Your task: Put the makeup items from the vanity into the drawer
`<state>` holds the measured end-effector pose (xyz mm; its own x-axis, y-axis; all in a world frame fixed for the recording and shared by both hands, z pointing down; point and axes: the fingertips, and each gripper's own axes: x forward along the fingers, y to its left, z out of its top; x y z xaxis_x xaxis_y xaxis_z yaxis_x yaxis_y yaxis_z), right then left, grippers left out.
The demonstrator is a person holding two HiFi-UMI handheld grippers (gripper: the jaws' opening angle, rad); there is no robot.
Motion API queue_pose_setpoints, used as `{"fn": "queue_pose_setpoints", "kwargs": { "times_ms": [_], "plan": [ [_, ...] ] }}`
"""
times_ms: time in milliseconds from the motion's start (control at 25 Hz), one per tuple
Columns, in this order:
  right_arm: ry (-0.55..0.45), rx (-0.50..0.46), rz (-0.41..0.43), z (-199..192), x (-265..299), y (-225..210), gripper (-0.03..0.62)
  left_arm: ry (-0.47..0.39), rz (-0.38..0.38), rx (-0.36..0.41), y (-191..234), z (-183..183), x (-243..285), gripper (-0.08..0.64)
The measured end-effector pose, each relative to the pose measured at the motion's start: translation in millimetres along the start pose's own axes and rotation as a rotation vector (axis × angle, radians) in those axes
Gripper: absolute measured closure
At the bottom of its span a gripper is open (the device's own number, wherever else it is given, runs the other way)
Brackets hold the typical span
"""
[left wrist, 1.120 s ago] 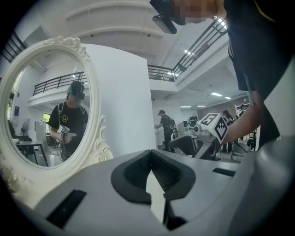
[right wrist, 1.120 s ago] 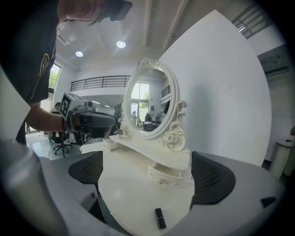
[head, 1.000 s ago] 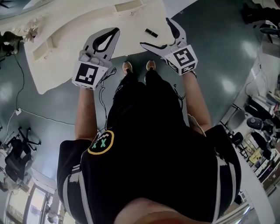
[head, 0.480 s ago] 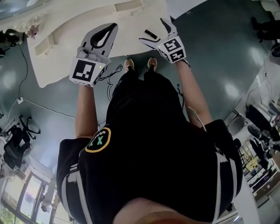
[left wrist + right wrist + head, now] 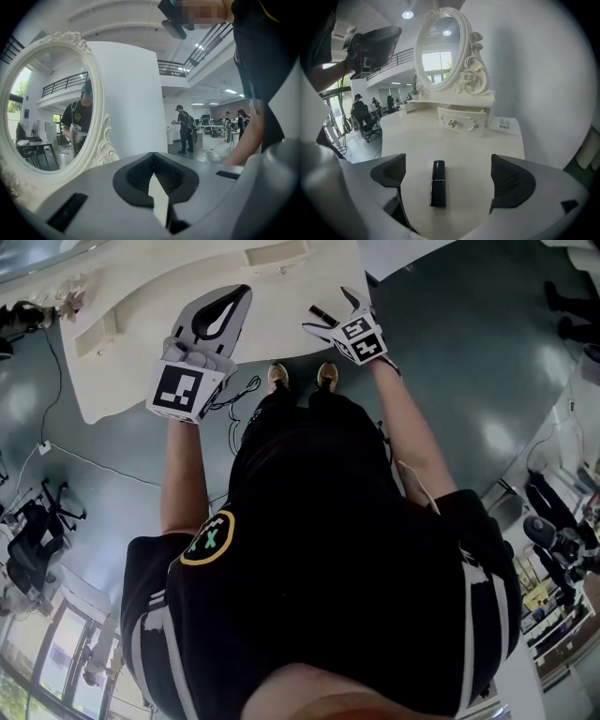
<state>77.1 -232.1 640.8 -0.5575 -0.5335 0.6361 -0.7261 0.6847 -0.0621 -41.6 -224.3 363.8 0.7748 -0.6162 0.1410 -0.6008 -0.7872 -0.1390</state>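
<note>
Right gripper (image 5: 450, 177): nearest the right gripper view's camera, at the lower edge of the frame. Its jaws stand wide apart and hold nothing, with one dark ribbed pad at lower left and the other at lower right.

Left gripper (image 5: 157, 187): raised at the left of the head view. Its jaws are pressed together with nothing between them, and it points toward the mirror rather than at any item.

Lipstick (image 5: 437, 183): a black tube with a thin band round its middle. It lies flat at lower centre of the right gripper view, between the open jaws, nearer the left pad and touching neither. Its long axis runs roughly away from the camera.

Handling of the lipstick: probably light, rigid and glossy, so it may roll or slip. The best hold looks to be across the barrel near the band, with the pads on the two long sides.

Vanity top (image 5: 412, 140): a white, smooth surface filling the middle of the frame. The lipstick is the only makeup item seen on it.

Drawer (image 5: 461, 121): at centre frame, well beyond the lipstick. It has two small knobs on its front and appears pulled partly out.

Card (image 5: 505, 124): a white sheet just right of the drawer.

Mirror (image 5: 440, 51): an oval in a carved white frame, at upper centre and farthest back.
</note>
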Motion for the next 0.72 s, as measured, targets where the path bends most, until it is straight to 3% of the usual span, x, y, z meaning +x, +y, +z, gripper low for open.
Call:
{"fn": "queue_pose_setpoints", "kwargs": {
  "times_ms": [360, 720],
  "plan": [
    [0.086, -0.001, 0.008, -23, 17, -3, 0.011, 0.003, 0.009, -0.001, 9, 2, 3, 0.541],
    [0.103, -0.033, -0.001, -24, 16, 0, 0.031, 0.027, 0.033, -0.003, 13, 0, 3, 0.541]
  ]
}}
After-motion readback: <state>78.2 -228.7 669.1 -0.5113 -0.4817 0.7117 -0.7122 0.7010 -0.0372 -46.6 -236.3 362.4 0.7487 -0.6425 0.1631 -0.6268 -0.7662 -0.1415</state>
